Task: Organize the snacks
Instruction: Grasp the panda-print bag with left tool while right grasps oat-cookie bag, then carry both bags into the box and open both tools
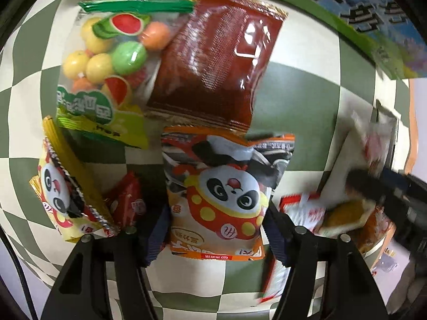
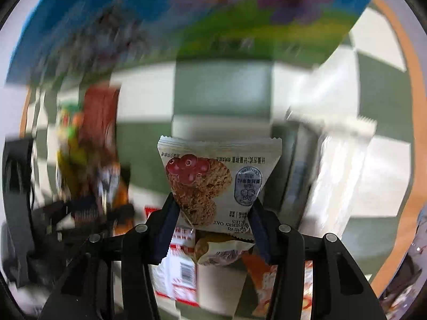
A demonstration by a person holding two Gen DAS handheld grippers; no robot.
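The left gripper is gripping the orange panda snack packet by its lower sides, both dark pads pressing against the wrapper. The packet is lying face up on the green-and-cream checkered cloth. Just above it, a dark red packet is lying tilted, its lower edge overlapping the top of the panda packet. Left of that, a clear bag of fruit-shaped candies is resting partly tucked under the red packet. At the far left, a yellow panda packet is sitting beside a small red sachet. A green and blue printed carton is running along the top edge.

The right gripper is clenching a white cranberry oat cookie packet, the pads pinching its narrowed lower part so that the wrapper is flaring out above them. The packet is hanging over a heap of other snacks: a red-and-white wrapper and what is probably a small cake wrapper, though blur is making that hard to read. To the right, long white packets are lying on the cloth.
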